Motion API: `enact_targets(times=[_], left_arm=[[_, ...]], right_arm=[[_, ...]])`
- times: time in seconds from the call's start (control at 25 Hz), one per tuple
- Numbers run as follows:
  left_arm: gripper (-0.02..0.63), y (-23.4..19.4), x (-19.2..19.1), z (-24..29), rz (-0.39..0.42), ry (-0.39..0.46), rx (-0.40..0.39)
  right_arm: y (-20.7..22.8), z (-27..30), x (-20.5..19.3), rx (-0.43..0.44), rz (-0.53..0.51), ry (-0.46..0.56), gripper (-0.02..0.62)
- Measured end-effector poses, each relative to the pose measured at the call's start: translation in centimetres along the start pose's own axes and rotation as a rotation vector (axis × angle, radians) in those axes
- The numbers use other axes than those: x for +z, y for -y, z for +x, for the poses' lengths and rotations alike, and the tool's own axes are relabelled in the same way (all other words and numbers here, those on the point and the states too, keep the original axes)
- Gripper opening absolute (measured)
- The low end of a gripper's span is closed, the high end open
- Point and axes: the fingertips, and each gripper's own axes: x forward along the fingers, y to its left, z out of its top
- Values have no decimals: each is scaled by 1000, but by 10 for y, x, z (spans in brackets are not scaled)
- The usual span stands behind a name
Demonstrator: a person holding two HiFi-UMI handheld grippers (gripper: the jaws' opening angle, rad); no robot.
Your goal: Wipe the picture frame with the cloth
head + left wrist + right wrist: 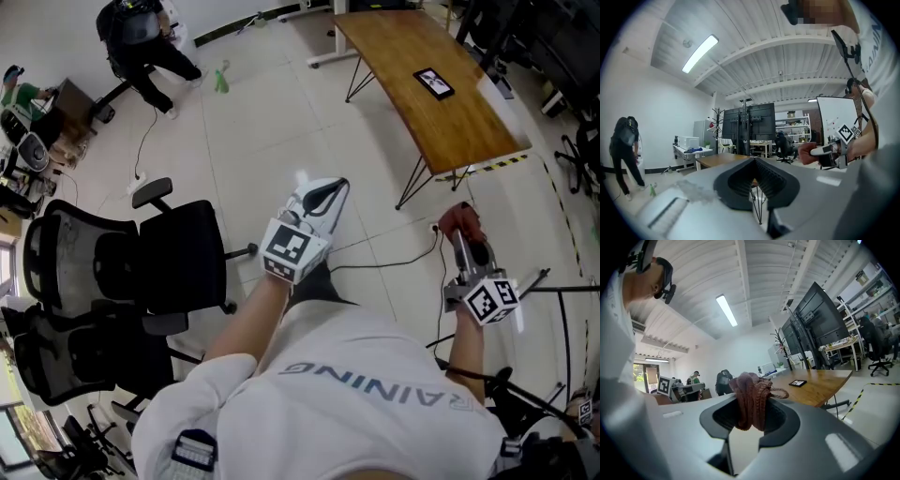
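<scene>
- Probably the small dark-rimmed rectangular picture frame [434, 82] is light and stiff. Its face may be glass, though it shows too small to be sure. A steadying hold belongs on the rim, not on the face.
- The reddish-brown knitted cloth [751, 399] looks soft and limp, so it should mould to the frame and wipe without scratching. Bunched as it is, only the part that pokes out could reach the surface.
- The frame lies flat on the long brown wooden table [412, 56], nearer its right long edge. It is at the far right of the room, well apart from both grippers.
- The right gripper [464, 234] is clamped on the cloth, a wad of which stands out past its tips.
- The left gripper [328, 194] has its jaws together with nothing between them, and it is held over the pale tiled floor [281, 112].
- Wiping has not begun, since the person stands short of the table.
</scene>
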Motion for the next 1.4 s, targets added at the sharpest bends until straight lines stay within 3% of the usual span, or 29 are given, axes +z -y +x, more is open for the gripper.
enact_targets(times=[0.16,0.36,0.6,1.04,1.4], left_arm=[[5,-53,-1,38,1,6,-30],[5,-150,5,80,5,-11,-42],[5,-230,4,119,-2,-17,-53],[5,-268,-2,201,-71,-45,-126],[5,-285,8,343,-51,-75,-175]], right_arm=[[12,59,14,-51,9,6,115],[7,158,50,-64,-35,17,115],[10,230,70,-101,-44,20,115],[74,285,85,-185,7,38,115],[186,343,128,-202,39,81,115]])
